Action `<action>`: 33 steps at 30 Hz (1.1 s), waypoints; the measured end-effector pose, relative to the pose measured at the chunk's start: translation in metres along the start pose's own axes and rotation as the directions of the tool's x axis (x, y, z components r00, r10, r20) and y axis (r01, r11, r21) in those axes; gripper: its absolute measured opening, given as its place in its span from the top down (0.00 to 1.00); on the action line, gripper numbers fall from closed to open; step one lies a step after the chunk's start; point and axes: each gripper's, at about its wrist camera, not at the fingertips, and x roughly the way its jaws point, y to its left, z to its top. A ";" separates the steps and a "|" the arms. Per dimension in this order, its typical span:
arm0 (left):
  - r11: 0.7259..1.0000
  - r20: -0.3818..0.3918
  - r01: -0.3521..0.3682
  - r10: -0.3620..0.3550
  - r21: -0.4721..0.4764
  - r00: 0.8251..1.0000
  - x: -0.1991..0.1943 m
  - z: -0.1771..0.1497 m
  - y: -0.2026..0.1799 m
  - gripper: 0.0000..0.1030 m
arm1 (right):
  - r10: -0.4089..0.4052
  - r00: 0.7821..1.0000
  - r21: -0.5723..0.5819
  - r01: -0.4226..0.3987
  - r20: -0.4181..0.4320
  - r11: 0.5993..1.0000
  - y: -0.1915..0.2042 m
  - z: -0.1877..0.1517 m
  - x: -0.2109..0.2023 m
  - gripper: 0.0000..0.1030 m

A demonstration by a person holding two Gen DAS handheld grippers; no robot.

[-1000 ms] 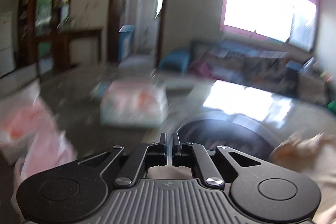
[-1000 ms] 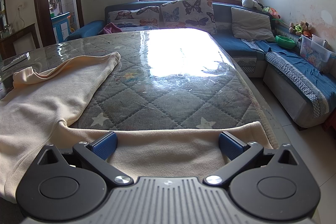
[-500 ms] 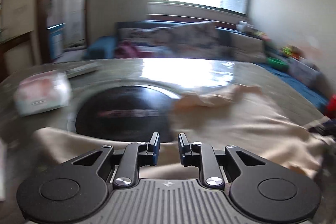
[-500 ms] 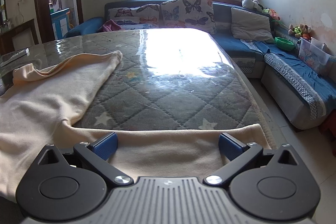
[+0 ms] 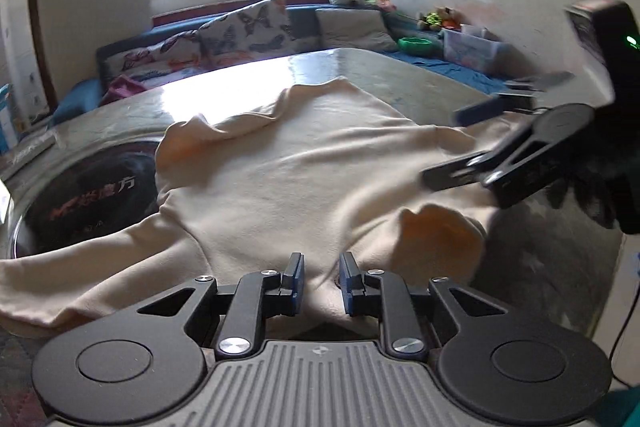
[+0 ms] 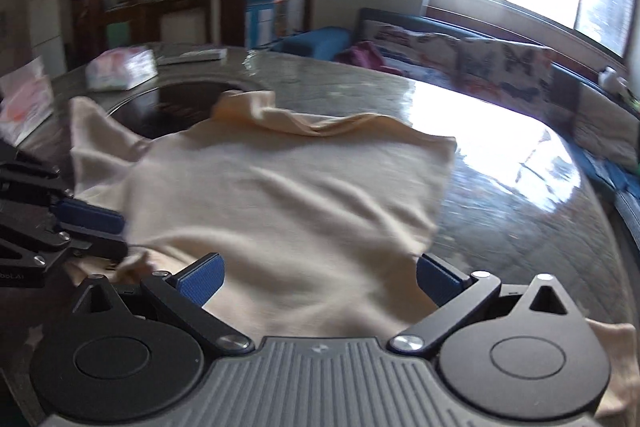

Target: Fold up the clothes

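A cream garment [image 5: 304, 163] lies spread on the quilted, glass-topped table [image 5: 400, 67]. One sleeve trails left over a black round inset. My left gripper [image 5: 322, 279] sits low at the garment's near edge. Its jaws stand a narrow gap apart, with a ridge of cloth rising between the blue pads. My right gripper [image 6: 320, 279] is wide open just above the garment [image 6: 288, 195], with nothing clamped. In the left wrist view the right gripper [image 5: 472, 143] hovers at the garment's right side. In the right wrist view the left gripper [image 6: 86, 223] shows at the left edge.
A black round inset [image 6: 172, 111] fills the table's left part. Tissue packs [image 6: 120, 69] and a remote [image 6: 192, 55] lie beyond it. A sofa with butterfly cushions [image 5: 240, 31] runs behind the table. A dark-gloved hand [image 5: 600, 195] holds the right gripper.
The left view swung right from the room onto the garment, and its jaws went from shut to a narrow gap. The right gripper turned left over the garment, still wide open.
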 end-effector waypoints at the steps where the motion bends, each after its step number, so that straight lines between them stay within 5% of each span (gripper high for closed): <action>1: 1.000 -0.004 0.017 -0.017 -0.003 1.000 -0.002 -0.001 0.000 0.80 | 0.014 1.000 -0.020 -0.014 -0.007 1.000 0.007 0.000 0.002 0.00; 8: 0.997 -0.020 0.078 -0.077 0.005 0.997 -0.012 -0.003 -0.001 0.79 | 0.083 0.994 -0.068 -0.087 -0.065 0.994 0.025 -0.012 -0.005 0.00; 14: 0.997 0.049 0.062 -0.060 -0.035 0.997 -0.013 0.022 0.014 0.78 | 0.102 0.994 -0.049 -0.104 -0.038 0.993 0.017 -0.002 -0.020 0.00; 21: 0.995 -0.042 0.079 -0.081 -0.058 0.996 0.021 0.016 0.015 0.78 | 0.119 0.992 0.038 -0.118 -0.037 0.992 0.006 0.005 -0.001 0.00; 27: 0.998 -0.001 -0.024 0.024 -0.053 1.000 0.030 0.048 0.040 0.74 | 0.131 0.991 0.045 -0.129 -0.037 0.991 0.002 -0.004 0.002 0.00; 31: 0.990 0.031 -0.135 0.136 -0.052 0.990 0.049 0.078 0.065 0.51 | 0.109 0.994 0.069 -0.109 -0.001 0.992 -0.008 -0.003 0.002 0.00; 33: 0.981 0.046 -0.189 0.192 -0.053 0.980 0.058 0.094 0.077 0.49 | 0.098 0.995 0.080 -0.099 0.012 0.992 -0.011 -0.003 0.005 0.00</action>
